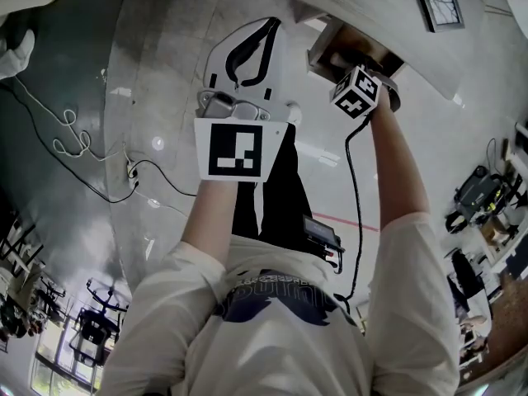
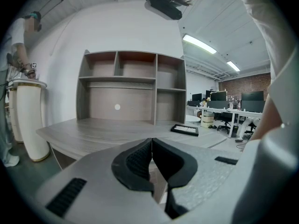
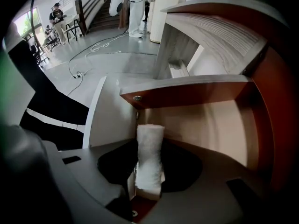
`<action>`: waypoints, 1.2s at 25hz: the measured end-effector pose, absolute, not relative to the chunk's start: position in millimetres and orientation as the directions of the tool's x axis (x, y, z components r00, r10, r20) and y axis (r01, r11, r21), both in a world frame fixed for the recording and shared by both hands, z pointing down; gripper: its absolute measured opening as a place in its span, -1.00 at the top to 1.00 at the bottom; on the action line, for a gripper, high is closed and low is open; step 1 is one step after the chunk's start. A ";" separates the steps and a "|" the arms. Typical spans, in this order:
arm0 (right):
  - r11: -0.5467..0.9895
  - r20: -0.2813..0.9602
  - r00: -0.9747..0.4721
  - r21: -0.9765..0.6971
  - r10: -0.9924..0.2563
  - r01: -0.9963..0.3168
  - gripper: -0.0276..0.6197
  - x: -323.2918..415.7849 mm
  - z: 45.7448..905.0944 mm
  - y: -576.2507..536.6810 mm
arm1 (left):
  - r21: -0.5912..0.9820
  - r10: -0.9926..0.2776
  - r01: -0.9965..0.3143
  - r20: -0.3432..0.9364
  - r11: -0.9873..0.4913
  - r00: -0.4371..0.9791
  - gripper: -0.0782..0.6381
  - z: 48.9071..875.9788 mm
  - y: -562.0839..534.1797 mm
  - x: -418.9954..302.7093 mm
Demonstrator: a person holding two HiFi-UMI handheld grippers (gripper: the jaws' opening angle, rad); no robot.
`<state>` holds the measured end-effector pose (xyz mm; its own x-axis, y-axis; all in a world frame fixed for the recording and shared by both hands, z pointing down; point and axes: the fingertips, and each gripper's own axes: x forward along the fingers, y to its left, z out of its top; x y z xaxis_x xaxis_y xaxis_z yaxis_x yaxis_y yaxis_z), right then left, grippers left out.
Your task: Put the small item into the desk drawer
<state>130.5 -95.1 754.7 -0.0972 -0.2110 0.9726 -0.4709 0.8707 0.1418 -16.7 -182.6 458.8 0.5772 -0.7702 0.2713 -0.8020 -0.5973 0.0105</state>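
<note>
Drawer (image 3: 210,125) open, my right gripper (image 3: 149,148) half-closed, clamping the white small item (image 3: 149,160) nose-down over its interior, release not yet done; left gripper (image 2: 150,146) closed, empty, parked level beside the desk (image 2: 93,132).

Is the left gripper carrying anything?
No, the left gripper has its jaws pressed together with nothing between them.

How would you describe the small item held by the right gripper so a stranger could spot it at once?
Find the open desk drawer with its reddish-brown walls. The right gripper points down over it, shut on the small item. This is a white, fuzzy, upright piece, the only pale soft thing between the dark jaws and the brown wood.
</note>
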 end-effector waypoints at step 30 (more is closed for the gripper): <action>0.868 0.981 -0.105 0.091 -0.162 -0.487 0.46 134.3 753.6 -93.1 | 0.028 -0.762 -0.804 0.301 -0.594 0.574 0.76 468.6 -178.6 -22.3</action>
<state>134.3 -93.1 753.6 -0.1050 -0.1622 0.9812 -0.4873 0.8685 0.0914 -22.3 -178.6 468.6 0.5738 -0.7616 0.3014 -0.8037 -0.5944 0.0279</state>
